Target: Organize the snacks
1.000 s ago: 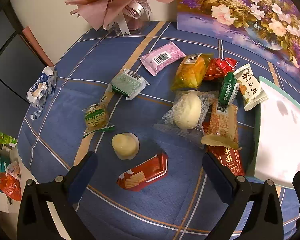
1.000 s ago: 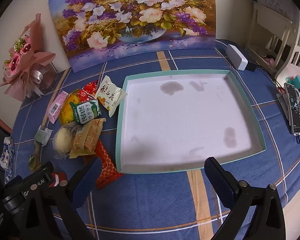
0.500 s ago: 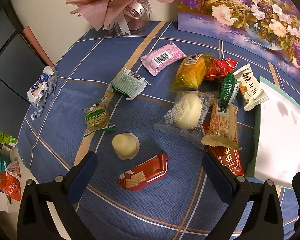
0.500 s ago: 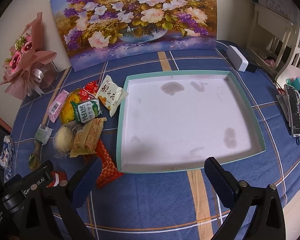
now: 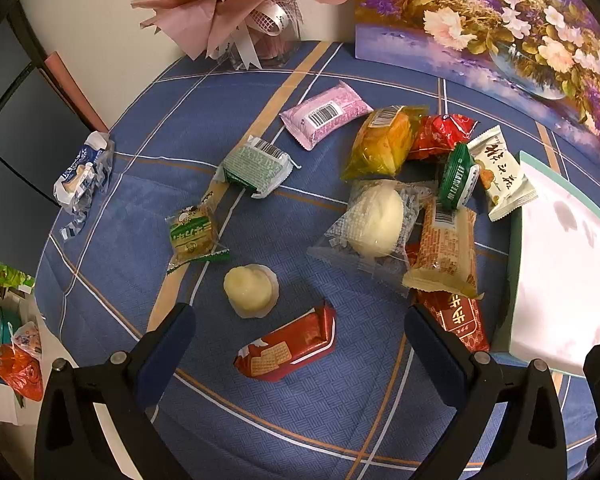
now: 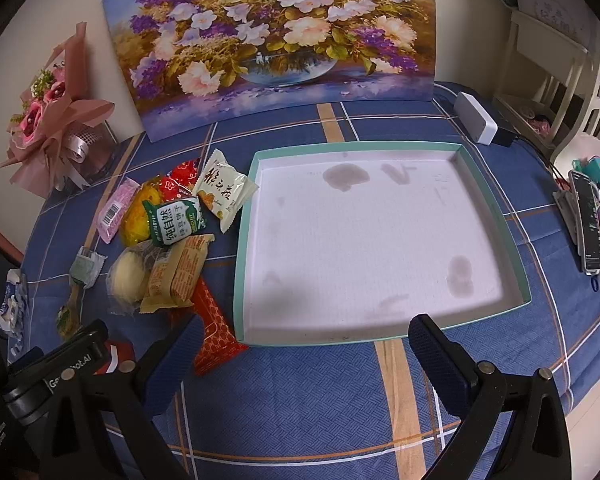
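Red biscuit packet [image 5: 287, 350] between spread left fingers [image 5: 168, 340].

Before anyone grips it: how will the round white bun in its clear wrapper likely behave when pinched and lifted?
The bun looks soft and puffy, so it would probably squash under a firm pinch. Its clear wrapper is loose and crinkled, likely slippery and floppy at the edges. It seems light for its size, and touches the tan biscuit pack, which may shift.
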A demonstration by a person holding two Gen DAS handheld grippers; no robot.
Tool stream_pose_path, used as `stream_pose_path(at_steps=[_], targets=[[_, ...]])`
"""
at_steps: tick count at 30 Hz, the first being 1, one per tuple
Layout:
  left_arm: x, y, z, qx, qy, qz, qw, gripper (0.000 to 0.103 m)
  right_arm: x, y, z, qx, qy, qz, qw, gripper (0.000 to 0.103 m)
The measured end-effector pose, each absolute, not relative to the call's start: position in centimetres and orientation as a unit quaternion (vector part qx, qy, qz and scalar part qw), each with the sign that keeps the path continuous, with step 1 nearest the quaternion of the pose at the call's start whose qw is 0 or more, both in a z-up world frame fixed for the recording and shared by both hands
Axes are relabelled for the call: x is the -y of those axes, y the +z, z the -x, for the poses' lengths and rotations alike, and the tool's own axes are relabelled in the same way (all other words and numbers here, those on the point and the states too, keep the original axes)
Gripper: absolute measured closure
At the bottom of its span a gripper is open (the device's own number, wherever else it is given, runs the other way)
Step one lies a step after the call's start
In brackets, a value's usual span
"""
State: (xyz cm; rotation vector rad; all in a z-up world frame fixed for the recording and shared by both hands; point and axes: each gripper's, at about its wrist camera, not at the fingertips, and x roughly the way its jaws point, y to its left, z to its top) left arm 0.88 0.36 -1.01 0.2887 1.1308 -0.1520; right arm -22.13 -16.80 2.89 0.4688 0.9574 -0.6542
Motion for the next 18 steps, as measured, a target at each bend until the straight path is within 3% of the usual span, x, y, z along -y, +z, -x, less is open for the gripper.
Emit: stream_pose_path(at_steps=[18], targets=[[-0.39,-0.97,-0.96,-0.534,-0.072,-0.136,0.831,0.0,16.68,2.8,22.08,-0.449,-0.307,-0.216,0.811,0.0]])
